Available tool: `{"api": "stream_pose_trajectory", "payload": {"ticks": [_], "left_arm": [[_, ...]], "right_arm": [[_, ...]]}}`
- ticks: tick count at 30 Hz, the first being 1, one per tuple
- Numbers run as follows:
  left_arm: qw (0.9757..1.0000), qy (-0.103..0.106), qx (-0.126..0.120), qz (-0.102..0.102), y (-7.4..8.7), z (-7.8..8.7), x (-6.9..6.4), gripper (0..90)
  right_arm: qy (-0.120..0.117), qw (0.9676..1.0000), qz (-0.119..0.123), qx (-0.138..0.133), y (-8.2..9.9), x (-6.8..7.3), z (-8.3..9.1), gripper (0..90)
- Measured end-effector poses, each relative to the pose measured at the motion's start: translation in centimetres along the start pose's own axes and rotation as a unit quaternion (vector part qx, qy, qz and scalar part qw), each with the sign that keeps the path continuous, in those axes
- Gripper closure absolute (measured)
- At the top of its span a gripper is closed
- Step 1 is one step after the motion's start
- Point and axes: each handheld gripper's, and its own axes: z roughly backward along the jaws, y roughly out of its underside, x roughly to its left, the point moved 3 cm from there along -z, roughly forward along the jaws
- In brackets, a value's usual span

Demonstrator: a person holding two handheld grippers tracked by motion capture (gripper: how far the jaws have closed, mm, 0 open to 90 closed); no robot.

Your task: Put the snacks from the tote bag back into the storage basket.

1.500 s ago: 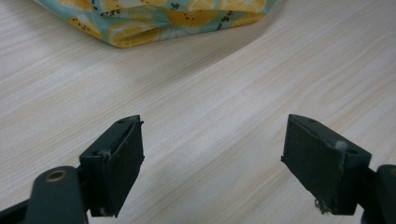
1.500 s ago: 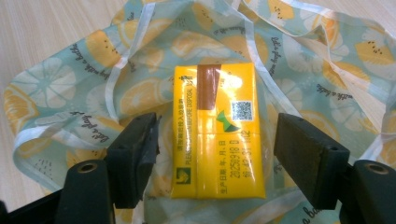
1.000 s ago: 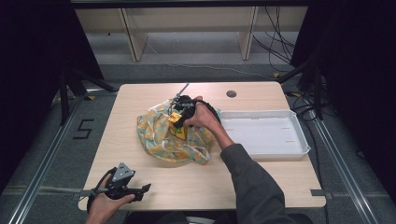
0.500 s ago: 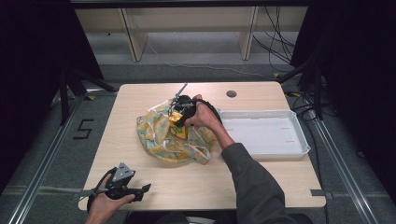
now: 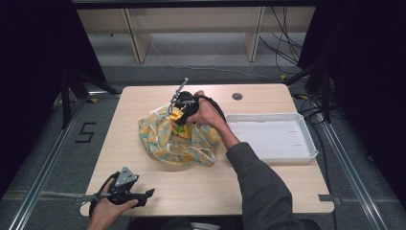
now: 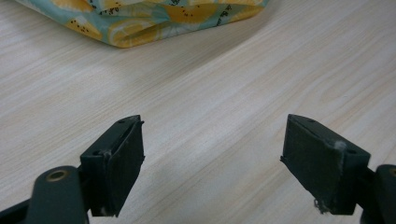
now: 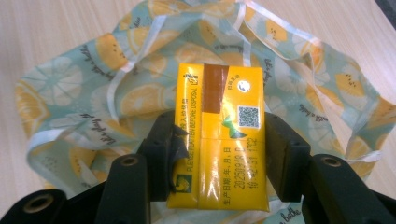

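Observation:
A yellow drink carton (image 7: 219, 140) stands upright between the jaws of my right gripper (image 7: 223, 135), which is shut on its two sides; the jaws have just been closing on it. In the high view the right gripper (image 5: 182, 112) holds the carton (image 5: 177, 118) over the crumpled lemon-print cloth bag (image 5: 165, 141) at the table's middle. The bag (image 7: 135, 98) spreads out below the carton, its white handles loose. My left gripper (image 5: 147, 194) lies low at the table's front left, open, with bare wood between its jaws (image 6: 212, 158). The bag's edge (image 6: 154, 23) is well beyond them.
A white shallow tray (image 5: 306, 143) sits on the right side of the wooden table (image 5: 215, 187). A round cable hole (image 5: 237, 96) is near the far edge. Shelving legs and cables stand on the floor behind the table.
My right gripper has risen a little with the yellow carton, clear of the bag's folds. The left gripper has stayed where it was.

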Motion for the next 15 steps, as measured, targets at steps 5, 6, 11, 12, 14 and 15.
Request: {"api": "stream_pose_trajectory", "payload": {"ticks": [5,6,11,12,14,15], "left_arm": [[1.0,0.001,0.0,0.0,0.0,0.0,0.0,20.2],[1.0,0.0,0.001,-0.002,0.0,0.0,0.1,20.2],[1.0,-0.002,-0.006,0.007,0.0,-0.2,0.0,20.2],[1.0,-0.002,-0.005,0.005,0.0,-0.2,0.0,20.2],[1.0,0.002,-0.004,0.001,0.0,-0.2,0.0,20.2],[0.9999,0.004,-0.004,0.012,0.1,-0.2,-0.1,20.2]], "right_arm": [[-0.017,0.9997,0.011,-0.013,-0.5,0.2,2.0,52.0],[-0.017,0.9997,0.011,-0.013,-0.5,0.2,2.0,52.0],[-0.03,0.9989,0.025,-0.025,-0.8,0.7,4.5,52.0],[-0.031,0.9987,0.029,-0.028,-0.7,1.0,5.6,52.0],[-0.031,0.9987,0.028,-0.028,-0.6,1.2,6.2,52.0],[-0.032,0.9985,0.034,-0.028,-0.6,1.3,6.7,52.0]]}}
